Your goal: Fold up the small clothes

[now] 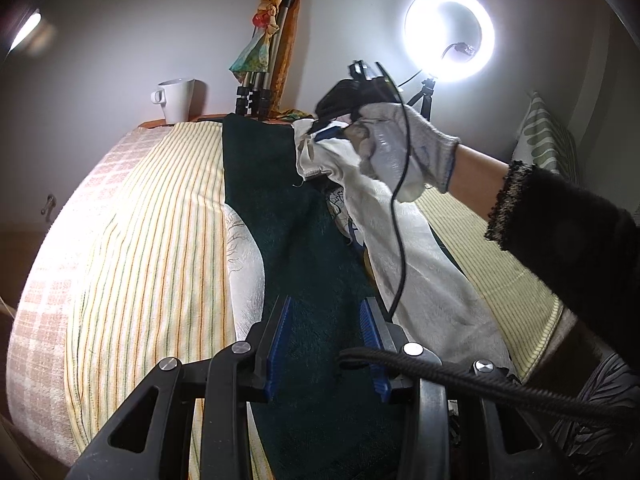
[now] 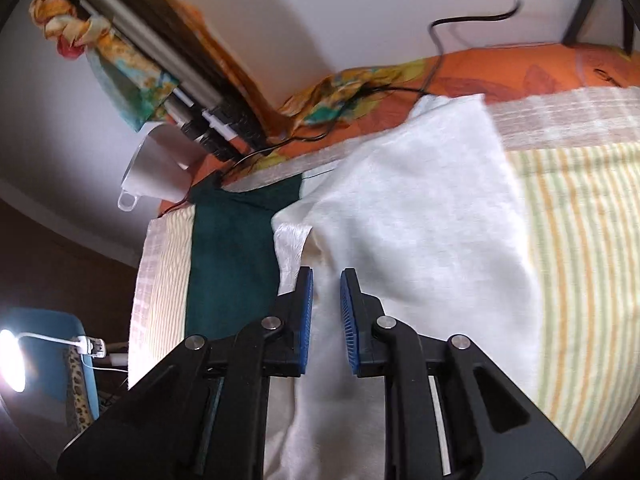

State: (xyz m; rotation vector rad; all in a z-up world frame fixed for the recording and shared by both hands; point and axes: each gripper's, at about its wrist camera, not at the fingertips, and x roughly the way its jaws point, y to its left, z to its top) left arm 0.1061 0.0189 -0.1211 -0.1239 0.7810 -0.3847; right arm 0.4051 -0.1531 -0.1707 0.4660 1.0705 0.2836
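Work surface: a table covered with a striped cloth (image 1: 160,216) in yellow and green lines, checked toward its edges. A dark green cloth (image 1: 276,200) is laid lengthwise down the middle of it.

Left gripper (image 1: 326,344): seen from its own camera, jaws partly open, blue pads set apart with the dark green cloth lying between and beneath them. Whether the pads press on the cloth cannot be told; no fold is seen lifted between them.

White garment (image 1: 424,280): draped from upper centre to lower right in the left view, one end raised off the table. The raised end is gathered at the right gripper (image 1: 352,96), which is held in a gloved hand (image 1: 404,152); a bare forearm and a dark fuzzy sleeve (image 1: 560,236) follow behind it. A thin black cable (image 1: 400,216) hangs across the garment.

Right wrist view: the right gripper's blue pads stand a narrow gap apart, with the white garment directly below and between them. The view is motion-blurred, and a grip on the fabric cannot be confirmed from it.

Background: a white mug (image 1: 178,98) at the far table edge, a folded tripod (image 1: 256,80) wrapped in a floral scarf, and a lit ring light (image 1: 450,32) against the wall.
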